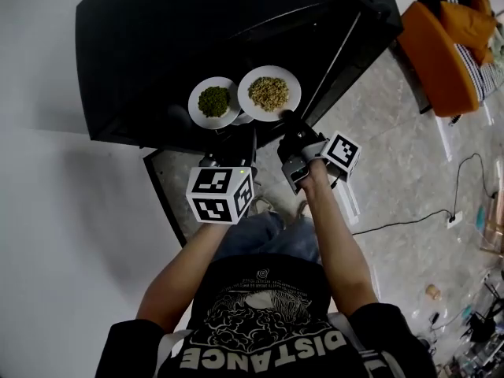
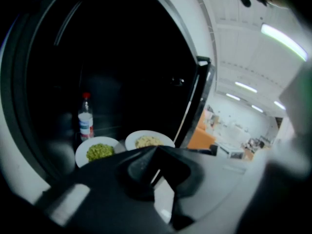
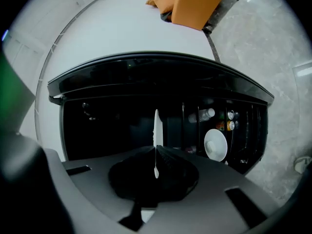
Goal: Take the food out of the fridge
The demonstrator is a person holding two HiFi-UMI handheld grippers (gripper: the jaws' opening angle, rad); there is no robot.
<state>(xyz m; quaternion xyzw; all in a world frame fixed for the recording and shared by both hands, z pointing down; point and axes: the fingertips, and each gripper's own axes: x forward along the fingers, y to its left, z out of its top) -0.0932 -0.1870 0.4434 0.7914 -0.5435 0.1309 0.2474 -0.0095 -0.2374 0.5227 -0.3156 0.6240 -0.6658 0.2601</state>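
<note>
Open fridge door (image 2: 195, 106) bounds the right; bottle (image 2: 86, 118) stands close behind plates (image 2: 81, 155).

Green-food plate (image 1: 214, 101) beside grain plate (image 1: 268, 93) (both white) at open fridge (image 1: 157, 53).

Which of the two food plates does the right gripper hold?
The beige-food plate, right of the green-food plate; the right gripper clamps its rim.

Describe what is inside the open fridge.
A bottle stands behind a plate of green food and a plate of pale food, whose rim the right hand-held gripper clamps. Whatever lies beneath the plates is covered by them; the rest is too dark.
</note>
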